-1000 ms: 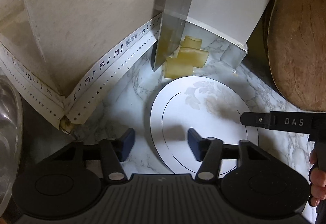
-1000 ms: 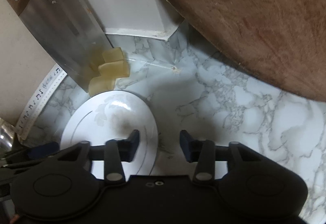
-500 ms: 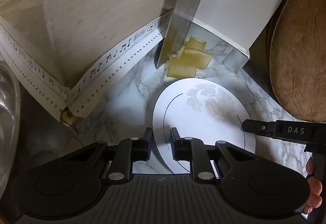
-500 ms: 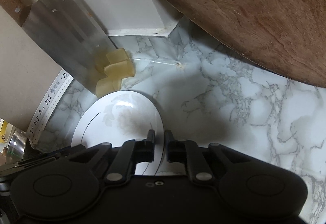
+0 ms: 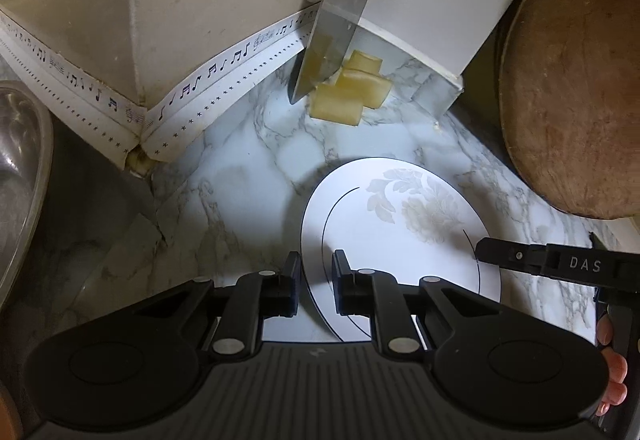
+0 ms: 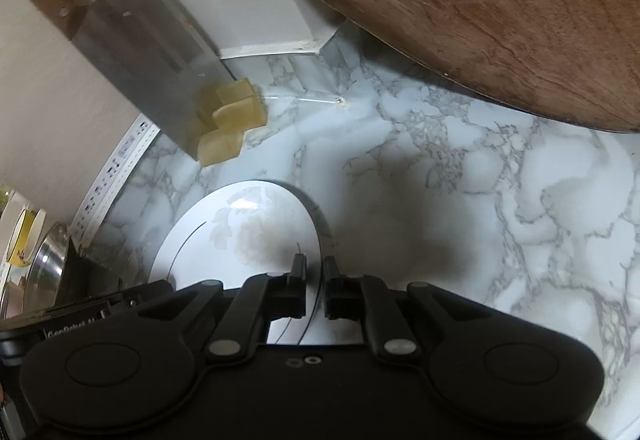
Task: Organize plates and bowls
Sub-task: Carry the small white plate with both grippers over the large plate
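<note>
A white plate with a pale flower print and a thin dark ring is held above the marble counter. My left gripper is shut on its left rim. My right gripper is shut on the right rim of the plate; its finger also shows at the right in the left wrist view. The plate's near part is hidden behind the gripper bodies.
A cleaver leans on the wall over yellow sponge blocks. A round wooden board leans at the back right. A metal bowl sits at the far left; cups stand beyond it.
Both grippers closed from open onto the plate's opposite rims. The plate has since lifted off the counter and come back from the cleaver and sponges.
</note>
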Demonstrator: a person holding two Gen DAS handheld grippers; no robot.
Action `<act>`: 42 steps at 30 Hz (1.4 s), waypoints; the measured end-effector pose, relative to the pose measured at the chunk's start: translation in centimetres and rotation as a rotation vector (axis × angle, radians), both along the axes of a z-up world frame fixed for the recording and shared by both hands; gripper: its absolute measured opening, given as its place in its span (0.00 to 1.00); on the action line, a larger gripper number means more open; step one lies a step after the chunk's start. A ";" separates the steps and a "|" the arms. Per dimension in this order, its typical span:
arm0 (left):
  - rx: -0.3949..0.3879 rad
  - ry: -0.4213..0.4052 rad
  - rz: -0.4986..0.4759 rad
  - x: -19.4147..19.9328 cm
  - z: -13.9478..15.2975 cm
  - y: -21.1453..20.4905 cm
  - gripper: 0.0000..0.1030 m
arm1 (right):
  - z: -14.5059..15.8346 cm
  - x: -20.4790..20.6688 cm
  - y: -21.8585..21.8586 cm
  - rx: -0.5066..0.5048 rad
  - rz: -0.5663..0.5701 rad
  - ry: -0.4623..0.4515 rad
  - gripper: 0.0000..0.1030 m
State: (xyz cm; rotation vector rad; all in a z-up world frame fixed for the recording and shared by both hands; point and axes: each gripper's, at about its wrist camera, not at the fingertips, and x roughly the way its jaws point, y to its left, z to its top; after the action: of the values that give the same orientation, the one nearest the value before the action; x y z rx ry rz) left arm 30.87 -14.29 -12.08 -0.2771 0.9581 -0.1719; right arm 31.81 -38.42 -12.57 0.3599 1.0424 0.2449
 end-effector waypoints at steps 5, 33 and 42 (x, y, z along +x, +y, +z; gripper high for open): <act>0.006 -0.024 -0.033 -1.3 1.0 -0.5 0.14 | 1.0 -1.5 -0.4 0.007 -0.012 -0.016 0.08; -0.026 -0.048 -0.262 -12.8 4.8 -2.4 0.14 | 6.9 -18.1 -3.0 0.069 -0.213 -0.055 0.07; -0.011 -0.009 -0.332 -15.5 3.4 -3.3 0.14 | 6.1 -22.9 -3.2 0.066 -0.267 -0.031 0.07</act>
State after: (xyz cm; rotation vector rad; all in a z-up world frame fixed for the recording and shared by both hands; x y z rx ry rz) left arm 15.34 -17.57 -8.67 -0.1254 0.9903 -0.4822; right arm 8.94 -41.66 -6.44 0.5480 0.9461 0.0453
